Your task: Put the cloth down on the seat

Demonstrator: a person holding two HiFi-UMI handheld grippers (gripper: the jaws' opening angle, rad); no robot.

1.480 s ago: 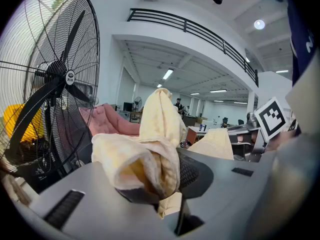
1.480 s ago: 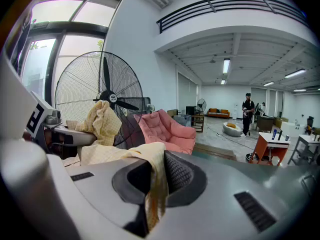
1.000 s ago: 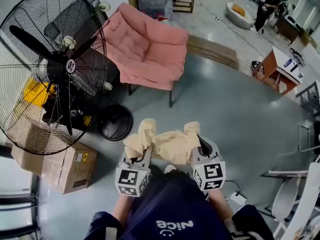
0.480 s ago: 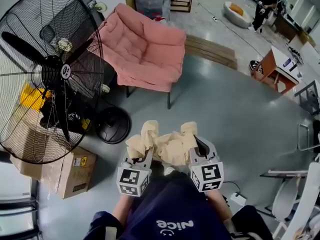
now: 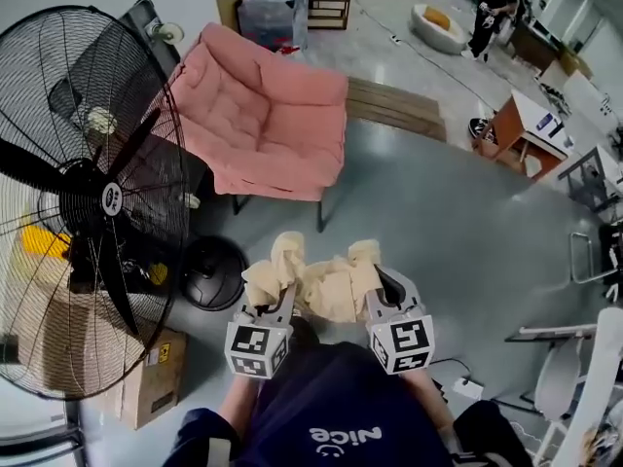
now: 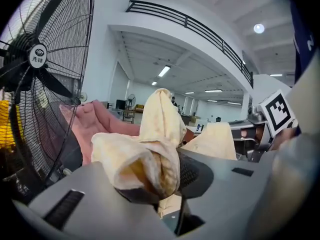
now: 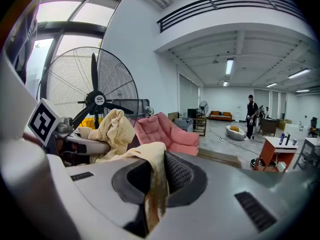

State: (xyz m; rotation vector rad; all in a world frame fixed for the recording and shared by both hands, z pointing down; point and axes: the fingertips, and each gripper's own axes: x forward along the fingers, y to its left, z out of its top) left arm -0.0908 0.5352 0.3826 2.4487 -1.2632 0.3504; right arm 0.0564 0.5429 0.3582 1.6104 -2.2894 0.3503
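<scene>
The person holds both grippers out in front of the body, side by side and near each other, both pointing forward and tilted somewhat downward. The left gripper (image 5: 276, 294) has its jaws clamped on a thick bunched wad of the cloth (image 5: 327, 286), so they stand a little apart around the fabric, as the left gripper view (image 6: 169, 176) shows. The right gripper (image 5: 381, 282) pinches a thinner fold of the same cloth, its jaws almost together in the right gripper view (image 7: 154, 180). The cloth hangs slack between the two. The left forearm (image 5: 238, 409) and the right forearm (image 5: 421, 395) reach forward from the torso, bare below dark sleeves.
</scene>
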